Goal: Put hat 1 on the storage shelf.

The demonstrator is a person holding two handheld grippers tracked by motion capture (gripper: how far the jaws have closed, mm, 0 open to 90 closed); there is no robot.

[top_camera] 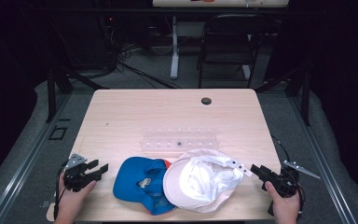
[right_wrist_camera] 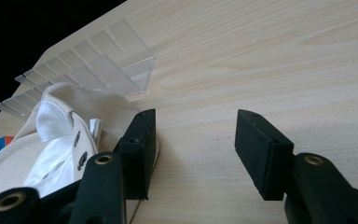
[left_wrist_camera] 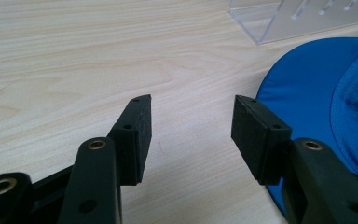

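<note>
A blue cap [top_camera: 140, 183] lies near the table's front edge, left of centre. A white cap [top_camera: 205, 179] lies upside down beside it, overlapping its right side, its strap pointing right. My left gripper [top_camera: 100, 169] rests open on the table just left of the blue cap [left_wrist_camera: 335, 93], nothing between its jaws [left_wrist_camera: 190, 123]. Just right of the white cap's strap, my right gripper [top_camera: 256, 169] stands open. In the right gripper view the white cap [right_wrist_camera: 51, 135] lies at the left jaw's outer side, and bare wood shows in the gripper's [right_wrist_camera: 196, 135] gap.
A clear acrylic rack [top_camera: 179, 140] with slots stands mid-table behind the caps, seen also as the rack [left_wrist_camera: 303, 16] and the rack [right_wrist_camera: 88, 70]. A dark round grommet [top_camera: 206, 101] sits near the far edge. A folding chair [top_camera: 228, 42] stands beyond the table.
</note>
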